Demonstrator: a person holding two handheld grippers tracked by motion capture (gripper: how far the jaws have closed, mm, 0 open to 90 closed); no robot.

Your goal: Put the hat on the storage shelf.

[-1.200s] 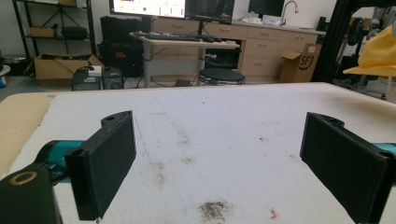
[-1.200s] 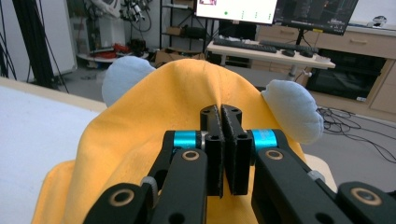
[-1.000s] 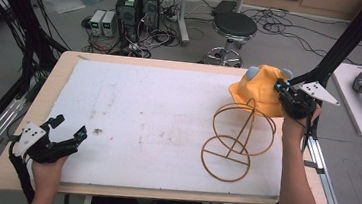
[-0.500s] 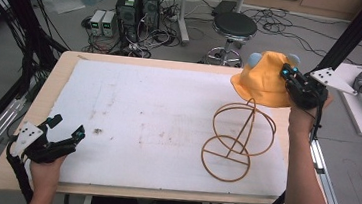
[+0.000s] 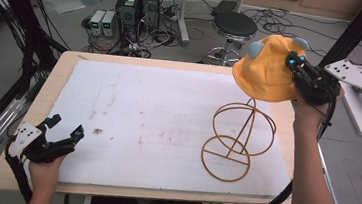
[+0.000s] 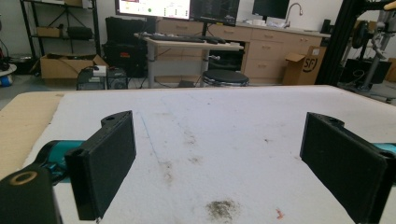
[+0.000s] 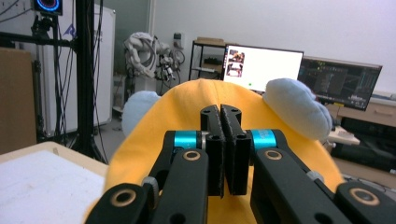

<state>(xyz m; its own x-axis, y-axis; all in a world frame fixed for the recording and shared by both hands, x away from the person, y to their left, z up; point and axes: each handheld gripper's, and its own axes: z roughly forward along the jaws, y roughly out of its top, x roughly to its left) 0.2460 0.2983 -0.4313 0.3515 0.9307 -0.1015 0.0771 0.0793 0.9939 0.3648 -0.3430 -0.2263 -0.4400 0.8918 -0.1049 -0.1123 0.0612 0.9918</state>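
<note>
High view: right tongs [image 5: 293, 60] pinch the yellow hat [image 5: 265, 70] above the wire stand [image 5: 238, 140]; left tongs [image 5: 65, 138] gape wide.

On the table [image 5: 65, 78] lies a mat [image 5: 133, 107] covering most of its top. The wire stand [image 5: 238, 140] sits on the mat's right part. The hat [image 5: 265, 70] hangs above and just behind the stand, apparently clear of it, pinched in the right gripper [image 5: 293, 62]. The left gripper [image 5: 72, 137] rests at the mat's near left corner. A stool [image 5: 234, 24] stands behind the table.
</note>
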